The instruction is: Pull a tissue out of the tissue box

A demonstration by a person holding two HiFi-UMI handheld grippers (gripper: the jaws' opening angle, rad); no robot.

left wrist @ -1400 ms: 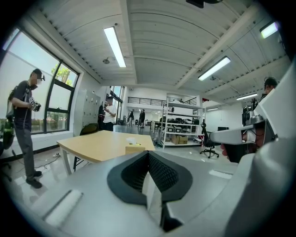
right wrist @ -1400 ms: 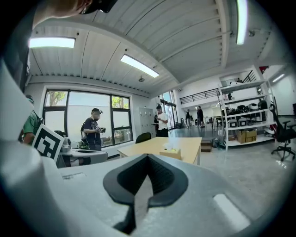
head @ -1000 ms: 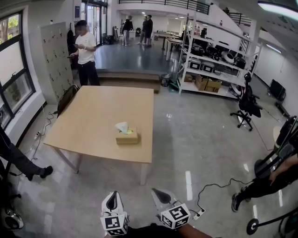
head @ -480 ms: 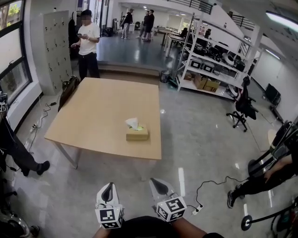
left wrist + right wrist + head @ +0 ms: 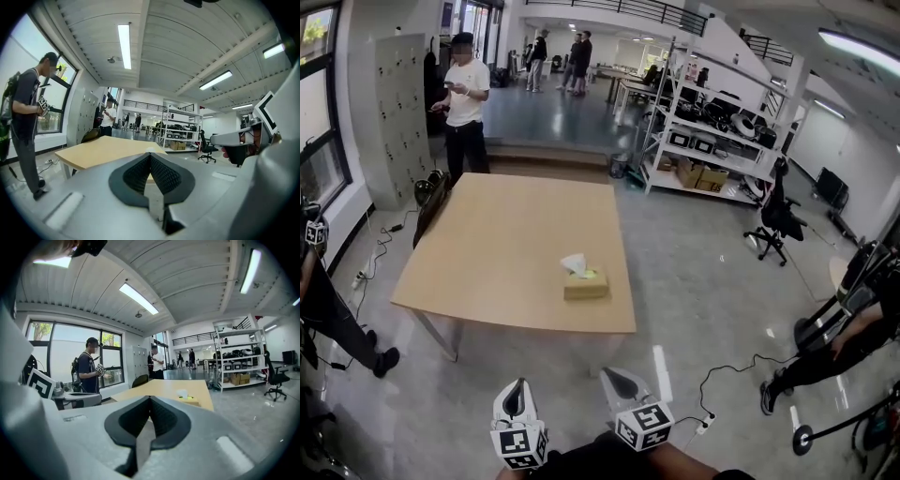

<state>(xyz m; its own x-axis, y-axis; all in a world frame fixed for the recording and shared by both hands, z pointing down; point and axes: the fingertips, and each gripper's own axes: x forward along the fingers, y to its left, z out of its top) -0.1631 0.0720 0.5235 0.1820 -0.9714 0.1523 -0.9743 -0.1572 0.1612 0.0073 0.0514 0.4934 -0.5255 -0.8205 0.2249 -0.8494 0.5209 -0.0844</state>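
A tan tissue box (image 5: 585, 285) with a white tissue (image 5: 574, 263) sticking up from its slot sits near the front right edge of a wooden table (image 5: 506, 253). In the right gripper view the tissue box (image 5: 189, 401) shows far off on the table, a little right of the jaws. My left gripper (image 5: 517, 393) and right gripper (image 5: 622, 381) hang low in the head view, over the floor, well short of the table. Both are shut with nothing between their jaws (image 5: 149, 155) (image 5: 150, 398). In the left gripper view only the table (image 5: 105, 149) shows; the jaws hide the box.
A person in a white shirt (image 5: 465, 103) stands beyond the table's far end. Another person (image 5: 323, 300) stands at the left. Metal shelves (image 5: 712, 131) line the right, with an office chair (image 5: 773, 220) and a seated person's legs (image 5: 825, 347). A cable (image 5: 722, 384) trails on the floor.
The table and tissue box have shifted right and come a little nearer in the head view. Both grippers stay shut and low, carried forward together.
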